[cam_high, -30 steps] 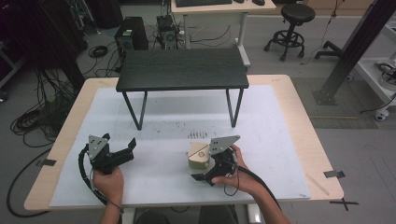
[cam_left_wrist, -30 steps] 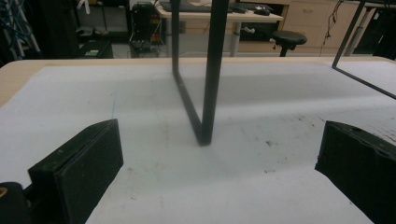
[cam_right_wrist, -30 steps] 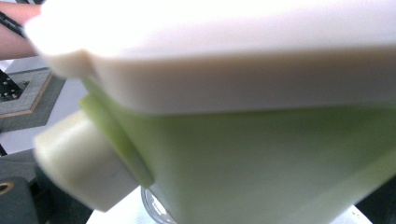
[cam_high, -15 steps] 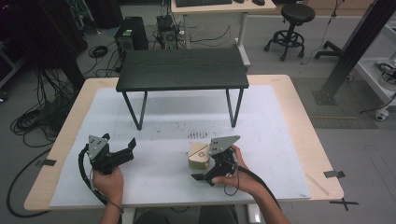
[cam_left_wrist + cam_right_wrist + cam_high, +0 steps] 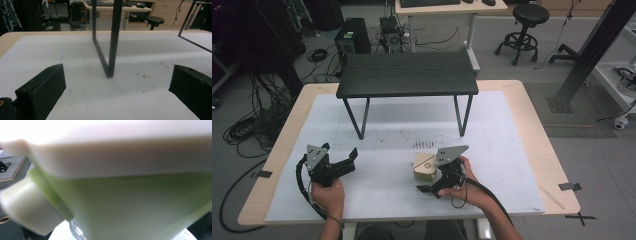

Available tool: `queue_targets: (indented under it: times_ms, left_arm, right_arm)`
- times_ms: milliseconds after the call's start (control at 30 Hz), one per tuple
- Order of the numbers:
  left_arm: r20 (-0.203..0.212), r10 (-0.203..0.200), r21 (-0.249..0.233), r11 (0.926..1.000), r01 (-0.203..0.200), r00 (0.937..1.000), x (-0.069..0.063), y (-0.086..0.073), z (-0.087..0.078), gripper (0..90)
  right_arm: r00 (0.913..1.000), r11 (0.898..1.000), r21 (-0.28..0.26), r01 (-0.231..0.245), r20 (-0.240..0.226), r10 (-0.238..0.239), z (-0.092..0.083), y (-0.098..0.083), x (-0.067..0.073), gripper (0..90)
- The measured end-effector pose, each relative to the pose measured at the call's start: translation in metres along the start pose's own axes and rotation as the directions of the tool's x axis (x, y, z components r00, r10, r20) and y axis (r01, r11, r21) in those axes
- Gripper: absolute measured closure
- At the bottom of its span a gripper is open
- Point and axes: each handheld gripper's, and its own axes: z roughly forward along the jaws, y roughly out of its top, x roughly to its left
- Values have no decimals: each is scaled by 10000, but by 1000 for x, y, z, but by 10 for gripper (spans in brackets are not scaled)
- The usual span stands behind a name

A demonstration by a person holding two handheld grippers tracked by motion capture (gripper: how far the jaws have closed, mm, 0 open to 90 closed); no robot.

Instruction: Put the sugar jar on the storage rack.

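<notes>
I am pressing the right gripper [image 5: 432, 186] against the box [image 5: 424, 166] (grip unclear); left gripper [image 5: 343, 161] fingers gaping; box risks tipping.

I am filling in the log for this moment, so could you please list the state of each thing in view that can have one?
Left gripper: open, holding nothing, jaws wide apart above the white mat.
Right gripper: right up against the box, open or shut cannot be told.
Lidded box: cream lid on, upright on the mat.
Black shelf: standing upright, top bare.
</notes>
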Motion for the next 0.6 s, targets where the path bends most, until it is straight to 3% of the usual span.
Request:
queue_targets:
  times_ms: [600]
  left_arm:
    - [10, 23, 35, 10000, -23, 10000, 0, 0, 1, 6]
  right_arm:
    - [9985, 9986, -39, 530, 122, -529, -3, 2, 2, 288]
